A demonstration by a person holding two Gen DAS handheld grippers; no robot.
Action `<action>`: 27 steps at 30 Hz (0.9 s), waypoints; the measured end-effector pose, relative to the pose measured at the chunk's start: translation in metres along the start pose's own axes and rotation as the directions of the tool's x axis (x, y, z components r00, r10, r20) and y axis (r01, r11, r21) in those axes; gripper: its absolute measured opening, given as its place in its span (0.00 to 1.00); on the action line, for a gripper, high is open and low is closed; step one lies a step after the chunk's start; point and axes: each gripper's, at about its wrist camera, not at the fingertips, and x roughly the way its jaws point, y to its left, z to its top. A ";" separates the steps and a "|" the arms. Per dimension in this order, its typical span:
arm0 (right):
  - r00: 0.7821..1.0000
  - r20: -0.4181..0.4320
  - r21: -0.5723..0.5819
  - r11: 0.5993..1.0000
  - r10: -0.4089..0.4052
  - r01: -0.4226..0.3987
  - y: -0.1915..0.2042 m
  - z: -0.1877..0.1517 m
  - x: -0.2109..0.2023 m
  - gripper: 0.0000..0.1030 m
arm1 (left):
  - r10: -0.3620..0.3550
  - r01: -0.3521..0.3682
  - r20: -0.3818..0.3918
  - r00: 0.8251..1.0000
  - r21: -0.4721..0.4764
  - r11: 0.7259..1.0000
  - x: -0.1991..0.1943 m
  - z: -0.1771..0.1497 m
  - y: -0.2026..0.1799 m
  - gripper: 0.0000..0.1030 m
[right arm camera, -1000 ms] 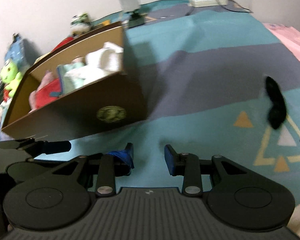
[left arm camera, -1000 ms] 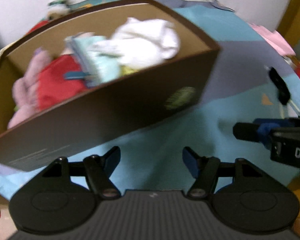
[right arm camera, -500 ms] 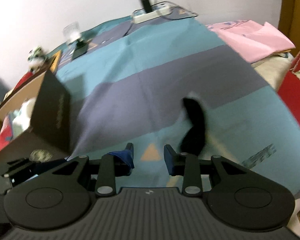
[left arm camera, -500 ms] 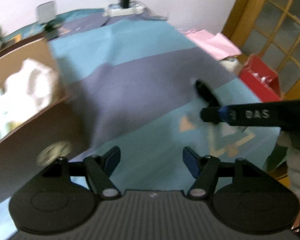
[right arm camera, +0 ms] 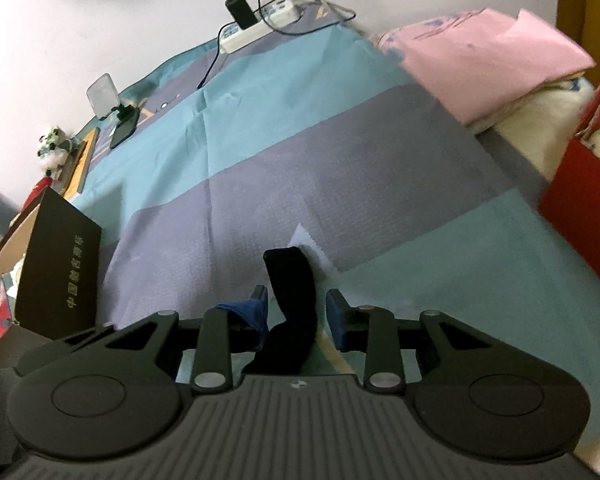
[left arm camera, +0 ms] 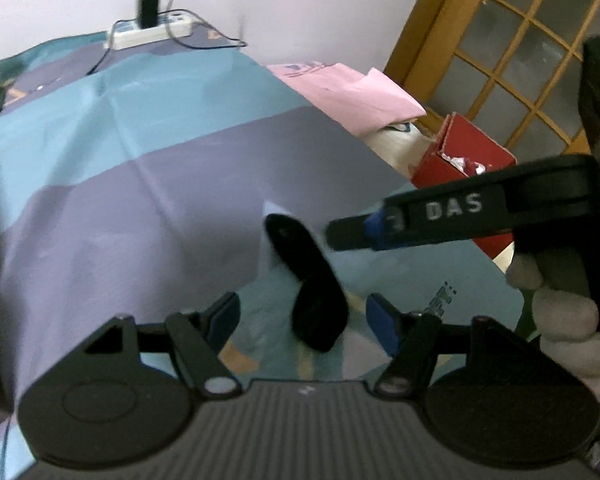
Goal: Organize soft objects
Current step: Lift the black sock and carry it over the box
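Observation:
A black sock (left arm camera: 312,280) lies on the blue and grey striped cloth (left arm camera: 140,168), bent in the middle. My left gripper (left arm camera: 302,316) is open with the sock's near end between its fingers. My right gripper (right arm camera: 296,312) is open and straddles the sock (right arm camera: 292,304) lengthwise; it also shows from the side in the left wrist view (left arm camera: 352,232), just right of the sock's far end. The brown cardboard box (right arm camera: 56,268) holding soft items stands at the left edge of the right wrist view.
A folded pink cloth (right arm camera: 488,56) lies at the far right. A red box (right arm camera: 584,200) stands off the cloth's right edge. A power strip with charger (right arm camera: 256,24) and a phone on a stand (right arm camera: 120,120) sit at the back by the wall.
Both grippers swung right, away from the box, and closed in on the black sock, which now lies between the fingers of each. The box has left the left wrist view.

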 end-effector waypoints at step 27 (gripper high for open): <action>0.976 -0.110 0.063 0.981 0.188 -0.182 0.001 0.012 0.024 0.07 | -0.048 0.048 0.006 0.999 -0.118 0.992 0.018 0.010 0.011 0.06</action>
